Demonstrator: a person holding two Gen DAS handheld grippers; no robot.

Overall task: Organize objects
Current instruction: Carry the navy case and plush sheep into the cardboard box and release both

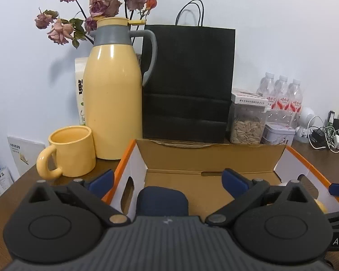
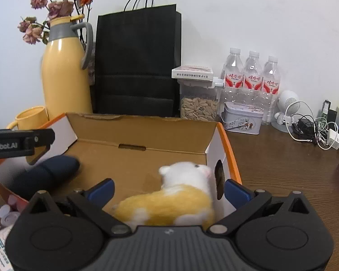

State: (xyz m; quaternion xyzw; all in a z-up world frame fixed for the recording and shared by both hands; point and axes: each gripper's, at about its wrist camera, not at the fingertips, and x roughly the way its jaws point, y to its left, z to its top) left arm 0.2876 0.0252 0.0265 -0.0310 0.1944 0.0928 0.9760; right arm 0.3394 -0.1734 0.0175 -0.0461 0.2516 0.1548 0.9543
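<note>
Both tongs gape: left [image 1: 167, 180] over pouch [image 1: 162, 199], right [image 2: 168, 189] over hamster [image 2: 169, 201].

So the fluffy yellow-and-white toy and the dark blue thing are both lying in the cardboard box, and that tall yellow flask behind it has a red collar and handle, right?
Not quite: the tall yellow flask has a grey collar and handle, not red, as the left wrist view shows. The rest holds: the fluffy yellow-and-white toy and the dark blue thing both lie in the cardboard box, which stands in front of the flask.

three bottles [image 2: 252, 76], one box [image 2: 147, 126] — one mug [image 1: 70, 153]
</note>
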